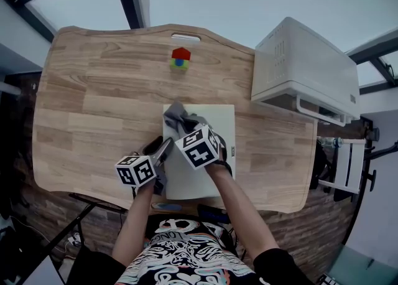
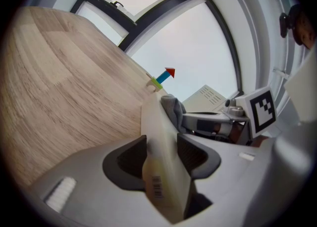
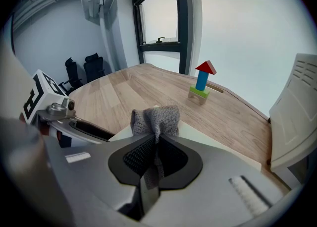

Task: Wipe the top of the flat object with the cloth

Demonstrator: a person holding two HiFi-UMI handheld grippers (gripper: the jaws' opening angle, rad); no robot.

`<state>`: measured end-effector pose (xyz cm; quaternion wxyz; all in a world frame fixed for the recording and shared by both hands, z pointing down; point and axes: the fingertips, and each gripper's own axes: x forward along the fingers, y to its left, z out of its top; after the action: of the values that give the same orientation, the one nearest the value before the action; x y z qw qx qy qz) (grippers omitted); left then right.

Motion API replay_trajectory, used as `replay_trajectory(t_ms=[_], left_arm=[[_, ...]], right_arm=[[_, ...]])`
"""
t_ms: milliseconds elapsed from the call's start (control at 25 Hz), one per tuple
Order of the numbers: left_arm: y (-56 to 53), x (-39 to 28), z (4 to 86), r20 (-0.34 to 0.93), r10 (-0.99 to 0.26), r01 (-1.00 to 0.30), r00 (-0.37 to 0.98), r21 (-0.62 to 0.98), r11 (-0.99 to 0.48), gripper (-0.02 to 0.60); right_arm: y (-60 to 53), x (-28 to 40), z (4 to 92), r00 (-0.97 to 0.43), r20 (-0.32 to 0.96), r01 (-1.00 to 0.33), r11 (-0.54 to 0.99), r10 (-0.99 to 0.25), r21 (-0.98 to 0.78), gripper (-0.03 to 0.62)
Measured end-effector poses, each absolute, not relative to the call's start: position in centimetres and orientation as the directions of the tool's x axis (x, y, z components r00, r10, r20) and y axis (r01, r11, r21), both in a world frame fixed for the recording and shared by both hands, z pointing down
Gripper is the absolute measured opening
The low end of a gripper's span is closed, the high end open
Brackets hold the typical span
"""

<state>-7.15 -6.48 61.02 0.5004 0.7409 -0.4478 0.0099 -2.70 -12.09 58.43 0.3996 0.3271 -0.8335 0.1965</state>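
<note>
- Two tools. The left tool is closed on the edge of the board, its jaws set wide with a pad against each face. The right tool pinches a fold of the cloth tightly.
- One white board, lying flat at the middle of the head view. One grey cloth, bunched on the board's upper left corner.
- One block tower (green base, blue middle, red roof) stands at upper centre, well apart from the board. One white appliance fills the upper right.
- The table is pale wood with a wavy edge and a slot cut near its far side. Dark-framed glass panes lie beyond it.
- Only the left gripper view shows a barcode sticker on the board, down between the jaws.
- Only the right gripper view shows two dark chairs at centre left, beside a tall window.
- Only the head view shows the person's two forearms reaching in from the bottom.
</note>
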Motion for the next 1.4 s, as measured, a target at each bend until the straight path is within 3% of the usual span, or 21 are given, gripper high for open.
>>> replay_trajectory(t_ms=[1400], left_arm=[[-6.6,-7.2,61.4,0.427,-0.661,-0.639,0.617,0.762,-0.104,0.255]], right_arm=[[-8.2,-1.9,58.7,-0.473,0.802,-0.7,0.709,-0.364,-0.091,0.02]])
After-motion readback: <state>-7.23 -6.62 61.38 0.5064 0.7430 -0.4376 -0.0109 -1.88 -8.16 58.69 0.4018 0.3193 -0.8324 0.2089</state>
